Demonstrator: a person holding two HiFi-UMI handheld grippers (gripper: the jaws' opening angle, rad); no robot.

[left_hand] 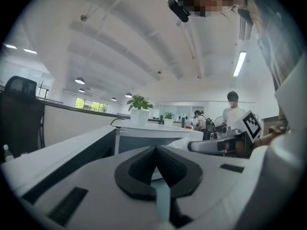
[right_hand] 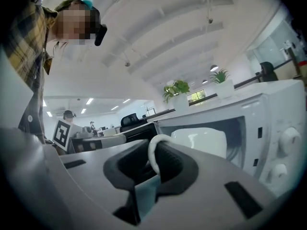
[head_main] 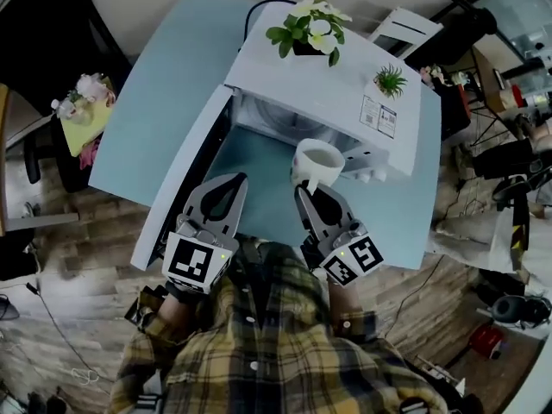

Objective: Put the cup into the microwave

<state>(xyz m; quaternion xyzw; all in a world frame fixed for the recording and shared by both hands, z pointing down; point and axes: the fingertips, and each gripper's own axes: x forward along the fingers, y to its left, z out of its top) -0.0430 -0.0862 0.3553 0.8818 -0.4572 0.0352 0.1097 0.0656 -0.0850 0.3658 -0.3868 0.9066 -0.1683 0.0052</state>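
Open-plan office indicated.
- Left gripper view, upper part: a high white ceiling is seen, with a long fluorescent strip light (left_hand: 240, 63) at upper right and round white ceiling lamps (left_hand: 79, 80) at left.
- Left edge: a black high-backed office chair (left_hand: 19, 111) is noted. Beside it, a beige partition panel with a dark top rail (left_hand: 72, 123) is seen.
- Right of centre: people (left_hand: 233, 111) are seen among distant desks.
- Head view: a pale blue rectangular tabletop (head_main: 155, 119) bearing a white microwave oven (head_main: 345, 80) is recorded over a grey-brown wood-pattern floor (head_main: 69, 317).

A flowering plant (head_main: 312, 26) and a small spiky plant (head_main: 391, 80) stand above the blue table (head_main: 155, 119), wooden floor (head_main: 69, 317) around.
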